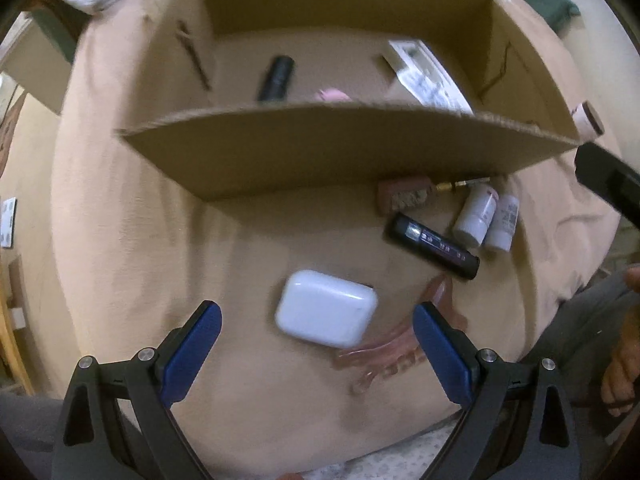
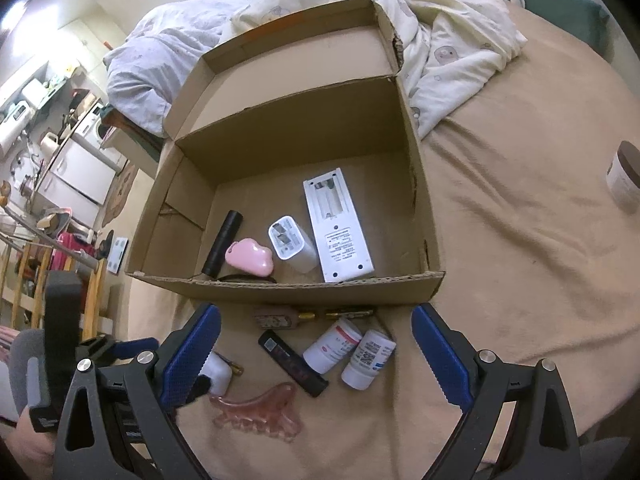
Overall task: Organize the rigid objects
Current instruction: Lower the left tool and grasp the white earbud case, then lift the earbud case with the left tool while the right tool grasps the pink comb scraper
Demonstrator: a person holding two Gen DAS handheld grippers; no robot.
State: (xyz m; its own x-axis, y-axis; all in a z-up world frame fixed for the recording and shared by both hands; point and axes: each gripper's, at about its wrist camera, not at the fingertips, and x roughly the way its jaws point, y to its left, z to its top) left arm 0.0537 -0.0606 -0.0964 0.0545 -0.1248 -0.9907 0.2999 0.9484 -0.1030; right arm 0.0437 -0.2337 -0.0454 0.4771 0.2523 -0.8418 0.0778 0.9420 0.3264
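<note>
An open cardboard box [image 2: 288, 284] stands on a tan bedsheet and holds a black cylinder [image 2: 222, 242], a pink cloud-shaped case [image 2: 250, 262], a white charger [image 2: 290, 242] and a white remote [image 2: 338, 226]. In front of the box lie a white earbud case [image 1: 326, 314], a black bar-shaped device [image 1: 432, 246], two white bottles [image 1: 478, 214], a brown item [image 1: 404, 196] and a pink translucent comb [image 2: 262, 410]. My left gripper [image 1: 318, 340] is open, low over the earbud case. My right gripper [image 2: 316, 354] is open above the black device [image 2: 294, 362] and bottles [image 2: 352, 354].
A crumpled white quilt [image 2: 440, 28] lies behind the box. A white jar with a brown lid [image 2: 624, 180] stands on the sheet at the far right. A gold-tipped item [image 2: 348, 314] lies against the box front. Room clutter fills the left edge.
</note>
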